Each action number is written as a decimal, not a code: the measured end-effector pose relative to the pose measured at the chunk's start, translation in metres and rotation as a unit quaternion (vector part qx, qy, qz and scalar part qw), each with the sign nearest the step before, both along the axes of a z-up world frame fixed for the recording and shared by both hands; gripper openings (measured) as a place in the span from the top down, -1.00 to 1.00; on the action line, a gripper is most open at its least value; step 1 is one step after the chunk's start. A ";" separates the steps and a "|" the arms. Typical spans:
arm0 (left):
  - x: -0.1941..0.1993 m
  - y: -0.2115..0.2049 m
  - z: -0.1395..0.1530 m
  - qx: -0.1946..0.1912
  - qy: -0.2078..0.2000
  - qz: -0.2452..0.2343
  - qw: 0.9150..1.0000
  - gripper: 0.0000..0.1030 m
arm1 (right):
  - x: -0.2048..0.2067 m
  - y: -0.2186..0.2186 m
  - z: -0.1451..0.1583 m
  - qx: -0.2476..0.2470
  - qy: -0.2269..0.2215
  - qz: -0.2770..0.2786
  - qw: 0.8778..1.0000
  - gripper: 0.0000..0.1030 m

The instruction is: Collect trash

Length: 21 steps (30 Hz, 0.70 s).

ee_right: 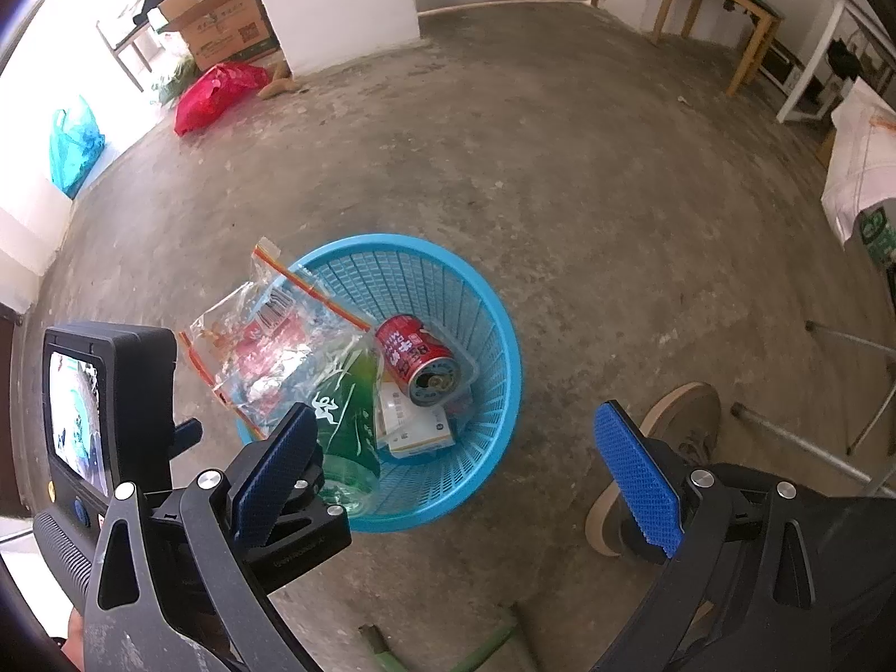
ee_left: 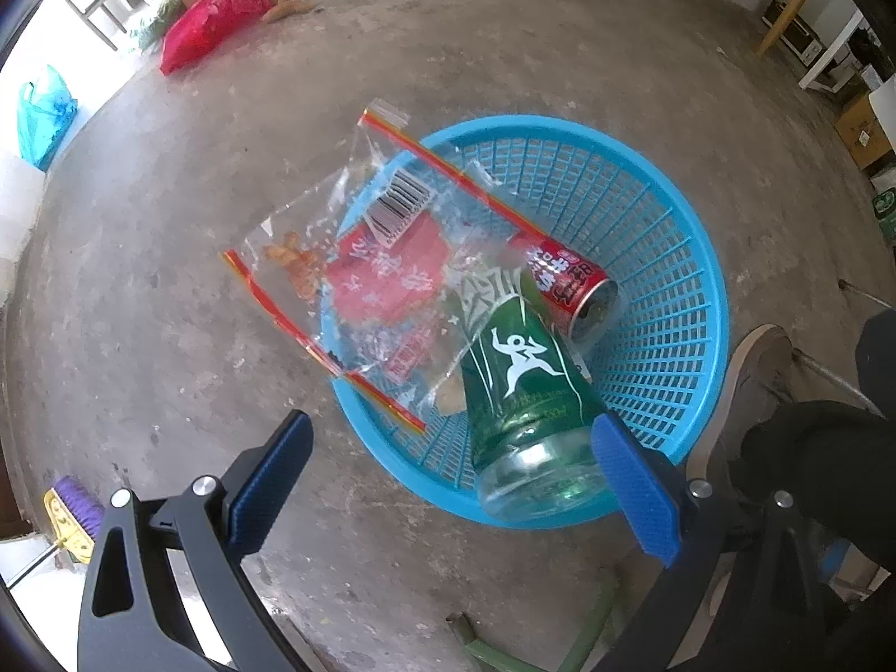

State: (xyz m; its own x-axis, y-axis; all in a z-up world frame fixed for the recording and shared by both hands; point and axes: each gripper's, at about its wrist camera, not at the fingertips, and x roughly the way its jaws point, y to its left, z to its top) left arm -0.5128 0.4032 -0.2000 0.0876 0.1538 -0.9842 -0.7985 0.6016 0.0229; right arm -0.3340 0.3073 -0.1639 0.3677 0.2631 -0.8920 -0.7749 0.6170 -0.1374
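Observation:
A blue plastic basket (ee_left: pixel 661 235) stands on the concrete floor. In it lie a red drink can (ee_left: pixel 571 285), a green bottle (ee_left: pixel 526 386) leaning on the near rim, and a clear snack bag with red edges (ee_left: pixel 358 263) hanging over the left rim. My left gripper (ee_left: pixel 453 476) is open just above the near rim, its right finger beside the bottle's base. In the right wrist view the basket (ee_right: pixel 493 336) also holds a white carton (ee_right: pixel 420 431) under the can (ee_right: pixel 417 355). My right gripper (ee_right: pixel 470 476) is open and empty above the basket's near side.
A red bag (ee_right: pixel 215 92), a cyan bag (ee_right: pixel 73 148) and cardboard boxes (ee_right: pixel 224 22) sit at the far left wall. Wooden tables (ee_right: pixel 722 5) stand far right. The person's shoe (ee_right: pixel 672 437) is right of the basket. A broom head (ee_left: pixel 70 515) lies at lower left.

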 end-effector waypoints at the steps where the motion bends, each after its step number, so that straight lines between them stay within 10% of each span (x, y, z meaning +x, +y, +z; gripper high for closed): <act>1: 0.000 0.000 0.000 -0.001 -0.002 0.002 1.000 -0.89 | 0.000 0.000 0.000 0.000 0.000 0.000 1.000 -0.85; 21: -0.005 0.003 -0.002 -0.008 0.001 0.015 1.000 -0.90 | -0.002 0.003 0.001 -0.004 -0.003 0.002 1.000 -0.85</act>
State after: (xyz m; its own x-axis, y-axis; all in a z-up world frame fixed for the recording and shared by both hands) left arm -0.5181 0.4062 -0.2021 0.0816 0.1404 -0.9867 -0.8167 0.5769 0.0145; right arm -0.3359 0.3107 -0.1630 0.3721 0.2576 -0.8917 -0.7763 0.6130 -0.1469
